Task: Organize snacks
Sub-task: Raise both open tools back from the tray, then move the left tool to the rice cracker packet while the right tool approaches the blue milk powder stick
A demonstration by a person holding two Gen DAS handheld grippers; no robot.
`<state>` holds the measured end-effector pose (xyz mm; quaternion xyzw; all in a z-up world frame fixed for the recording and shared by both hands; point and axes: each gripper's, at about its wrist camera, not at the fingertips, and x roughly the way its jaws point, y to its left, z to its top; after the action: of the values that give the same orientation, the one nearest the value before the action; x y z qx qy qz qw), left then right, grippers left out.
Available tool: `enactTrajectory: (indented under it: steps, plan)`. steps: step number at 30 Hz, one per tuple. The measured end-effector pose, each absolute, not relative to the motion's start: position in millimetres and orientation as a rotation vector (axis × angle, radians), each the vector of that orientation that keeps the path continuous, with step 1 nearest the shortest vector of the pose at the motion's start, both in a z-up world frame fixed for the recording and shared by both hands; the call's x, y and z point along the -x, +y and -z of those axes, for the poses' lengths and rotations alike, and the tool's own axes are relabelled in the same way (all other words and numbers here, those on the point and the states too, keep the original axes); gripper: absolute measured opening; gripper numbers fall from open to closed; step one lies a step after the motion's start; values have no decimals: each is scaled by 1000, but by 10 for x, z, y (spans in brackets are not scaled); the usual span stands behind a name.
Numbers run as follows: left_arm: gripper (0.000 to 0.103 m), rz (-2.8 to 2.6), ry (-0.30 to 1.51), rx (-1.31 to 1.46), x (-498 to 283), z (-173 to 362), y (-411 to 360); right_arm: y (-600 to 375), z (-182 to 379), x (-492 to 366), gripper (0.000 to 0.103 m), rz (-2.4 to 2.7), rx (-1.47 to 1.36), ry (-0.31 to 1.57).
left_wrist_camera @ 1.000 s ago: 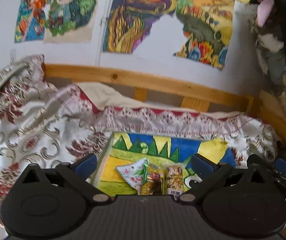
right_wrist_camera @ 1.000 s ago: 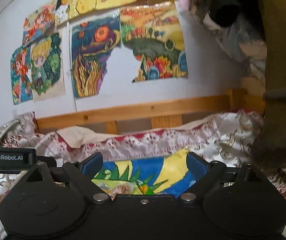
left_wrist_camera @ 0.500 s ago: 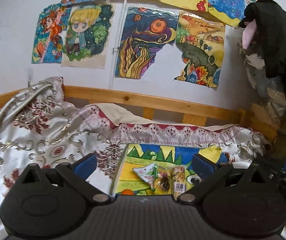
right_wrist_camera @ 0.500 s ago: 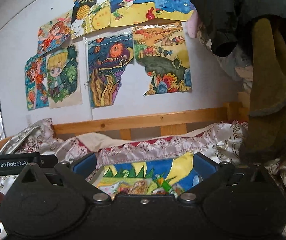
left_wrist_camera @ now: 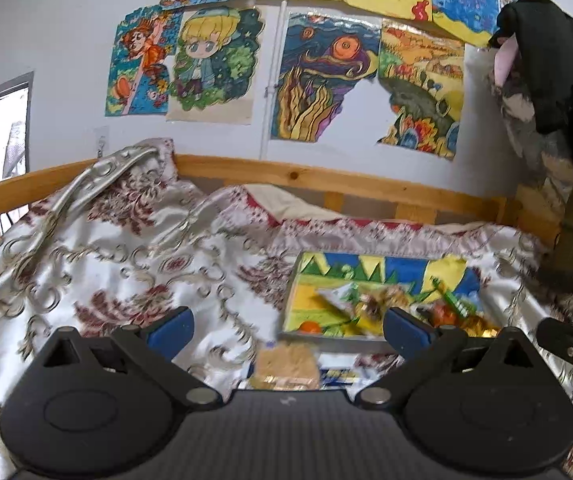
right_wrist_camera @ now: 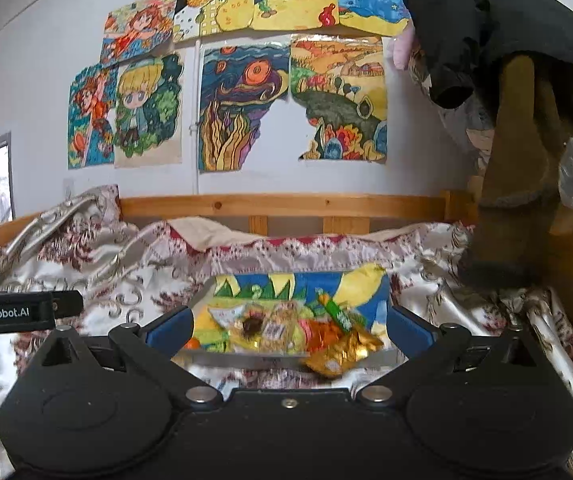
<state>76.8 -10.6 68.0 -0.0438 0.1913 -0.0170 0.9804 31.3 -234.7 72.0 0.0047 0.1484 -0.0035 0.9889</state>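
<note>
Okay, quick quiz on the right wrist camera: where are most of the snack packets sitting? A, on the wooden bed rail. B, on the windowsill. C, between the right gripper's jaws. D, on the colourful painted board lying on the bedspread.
D: the snack packets lie in a cluster on the painted board, which rests on the patterned bedspread; nothing sits between the right gripper's open jaws.

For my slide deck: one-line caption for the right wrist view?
Open right gripper faces snack packets on a painted board atop a bed.

Motion blur smears the snack packets (left_wrist_camera: 370, 304) on my painted board (right_wrist_camera: 298, 284); their labels cannot be read.
</note>
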Motion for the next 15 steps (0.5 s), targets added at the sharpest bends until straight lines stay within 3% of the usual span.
enactTrajectory:
  steps: [15]
  plan:
    - [103,-8,549,36,-544,-96,122,-2065,-258,-135,102,-2,114,447]
